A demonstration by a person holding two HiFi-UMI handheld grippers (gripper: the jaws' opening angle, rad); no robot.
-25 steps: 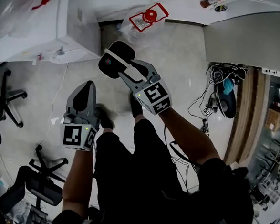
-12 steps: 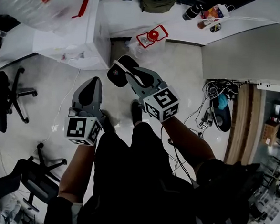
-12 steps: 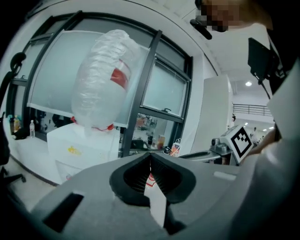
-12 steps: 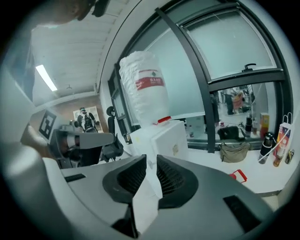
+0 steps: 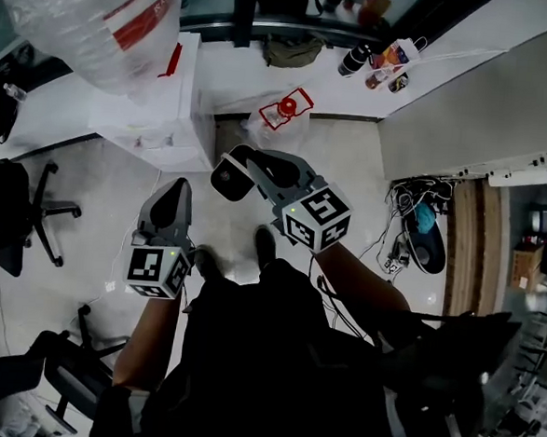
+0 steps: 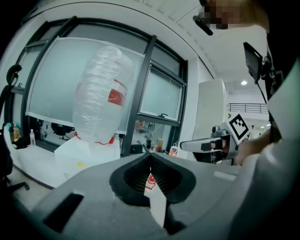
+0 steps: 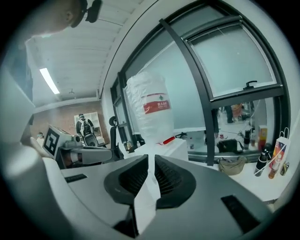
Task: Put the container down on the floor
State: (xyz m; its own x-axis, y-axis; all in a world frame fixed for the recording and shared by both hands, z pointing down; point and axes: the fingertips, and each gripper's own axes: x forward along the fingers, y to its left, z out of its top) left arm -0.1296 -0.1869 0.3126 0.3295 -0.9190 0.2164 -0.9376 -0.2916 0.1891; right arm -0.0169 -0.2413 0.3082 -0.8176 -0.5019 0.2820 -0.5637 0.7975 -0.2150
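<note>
My left fingers (image 6: 135,177) are closed together, empty. My right fingers (image 7: 132,180) are closing, narrow gap, nothing between. The container (image 7: 150,108) stands on a white cabinet (image 7: 161,150), well ahead of both.

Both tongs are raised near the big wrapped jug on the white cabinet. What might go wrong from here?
1. The wrapped jug stands high on the white cabinet. It is bulky and its film looks slick, so a narrow grip may slip and it might topple.
2. The right tongs are closing on nothing and the left tongs are shut, so both must open first.
3. A bagged bottle lies on the floor nearby, crowding a likely set-down spot.
</note>
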